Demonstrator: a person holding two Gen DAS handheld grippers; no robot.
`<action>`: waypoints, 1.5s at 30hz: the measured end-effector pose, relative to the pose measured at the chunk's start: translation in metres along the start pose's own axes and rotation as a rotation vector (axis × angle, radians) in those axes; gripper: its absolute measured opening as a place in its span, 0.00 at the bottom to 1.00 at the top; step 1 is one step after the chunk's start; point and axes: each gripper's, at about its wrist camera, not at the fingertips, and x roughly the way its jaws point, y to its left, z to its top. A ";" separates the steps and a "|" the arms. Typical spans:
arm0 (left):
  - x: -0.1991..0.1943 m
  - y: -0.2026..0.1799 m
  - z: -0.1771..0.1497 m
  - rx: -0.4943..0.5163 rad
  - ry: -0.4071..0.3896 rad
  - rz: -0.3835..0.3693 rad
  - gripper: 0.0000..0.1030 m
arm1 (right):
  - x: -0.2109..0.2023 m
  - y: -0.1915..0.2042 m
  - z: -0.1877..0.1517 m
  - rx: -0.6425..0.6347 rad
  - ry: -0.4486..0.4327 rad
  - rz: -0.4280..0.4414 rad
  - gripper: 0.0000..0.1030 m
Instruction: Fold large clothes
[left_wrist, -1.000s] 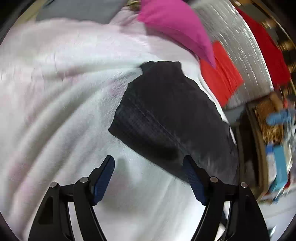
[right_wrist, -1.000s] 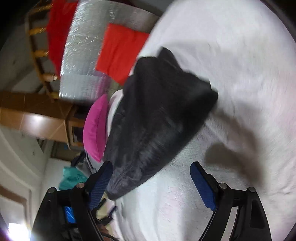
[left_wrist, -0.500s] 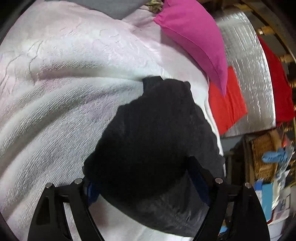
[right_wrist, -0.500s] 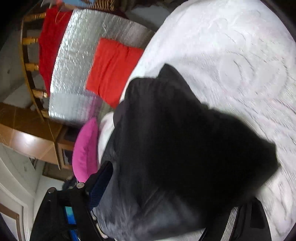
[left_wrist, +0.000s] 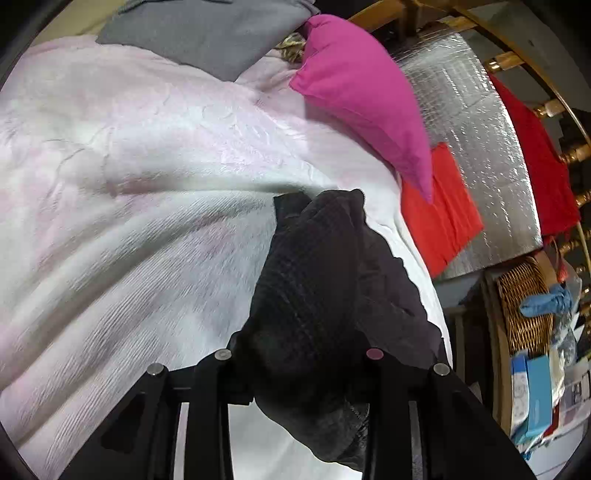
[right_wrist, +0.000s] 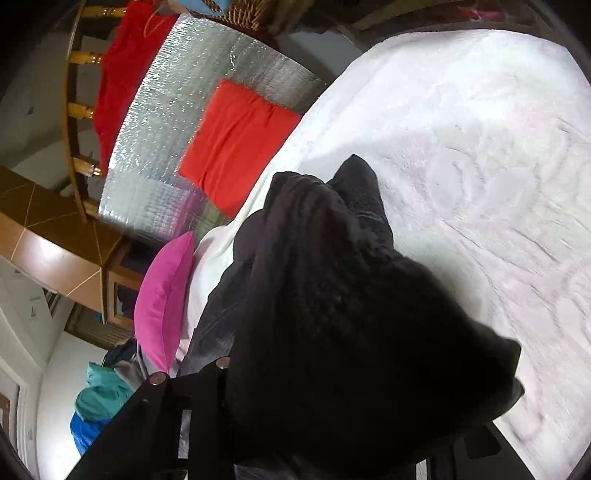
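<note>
A black waffle-knit garment (left_wrist: 314, 295) lies bunched on the white bedspread (left_wrist: 129, 221). My left gripper (left_wrist: 299, 373) is shut on its near edge; the cloth covers the fingertips. In the right wrist view the same black garment (right_wrist: 332, 314) fills the middle and drapes over my right gripper (right_wrist: 332, 406), which is closed on it with its fingertips hidden. The far end of the garment rests on the bedspread (right_wrist: 480, 129).
A pink pillow (left_wrist: 362, 92) and a grey pillow (left_wrist: 207, 29) lie at the bed's far end. A red cloth (left_wrist: 439, 206) lies on a silver foil mat (left_wrist: 480, 147) beside the bed. A wicker basket (left_wrist: 524, 302) stands at the right.
Both grippers moved onto the black garment and closed on it. The garment went from lying flat to bunched and lifted at its near edge.
</note>
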 end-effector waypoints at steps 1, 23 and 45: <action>-0.007 0.002 -0.004 0.011 0.002 0.003 0.34 | -0.009 -0.006 -0.004 0.006 0.007 0.004 0.35; -0.126 0.054 -0.046 0.171 0.023 0.166 0.59 | -0.143 -0.049 -0.004 -0.091 0.128 -0.103 0.54; -0.036 0.012 -0.054 0.511 0.086 0.397 0.76 | -0.070 -0.031 0.006 -0.213 0.108 -0.241 0.39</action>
